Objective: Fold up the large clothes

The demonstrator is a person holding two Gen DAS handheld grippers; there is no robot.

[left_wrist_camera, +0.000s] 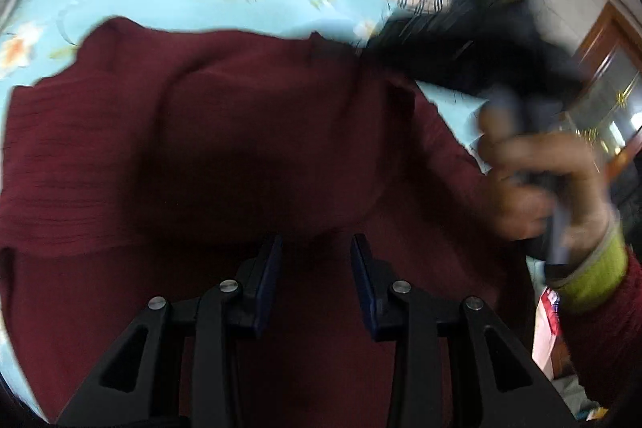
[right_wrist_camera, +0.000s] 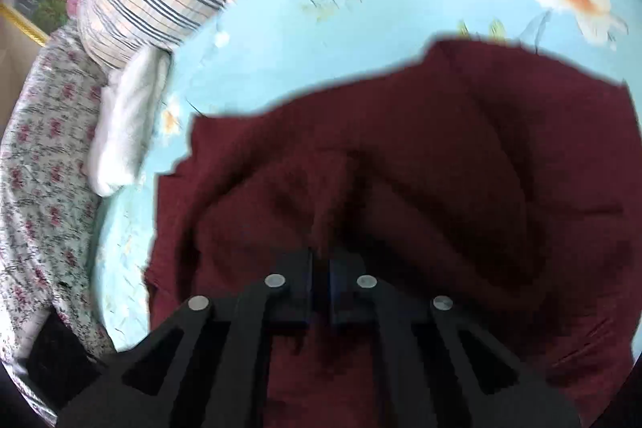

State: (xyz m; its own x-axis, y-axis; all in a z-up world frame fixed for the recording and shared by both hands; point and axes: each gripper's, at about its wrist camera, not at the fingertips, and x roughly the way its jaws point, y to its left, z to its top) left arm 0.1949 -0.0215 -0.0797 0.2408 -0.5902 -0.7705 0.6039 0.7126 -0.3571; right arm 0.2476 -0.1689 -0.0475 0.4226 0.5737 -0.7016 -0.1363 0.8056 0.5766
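Right gripper (right_wrist_camera: 321, 281) pinching a fold of the maroon garment (right_wrist_camera: 441, 167) on the blue floral sheet (right_wrist_camera: 321, 27), left gripper (left_wrist_camera: 316, 259) spread above it – best carry that edge across level

Soft daylight, motion blur, fisheye-warped edges.

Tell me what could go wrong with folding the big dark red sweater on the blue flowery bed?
The right gripper pinches only a small ridge of the dark red knitted sweater, so the cloth might slip out. The left gripper hangs open above the sweater, holding nothing, so that side could sag and fold crooked. The sweater is already bunched on the light blue flowered bedsheet, so wrinkles may get folded in.
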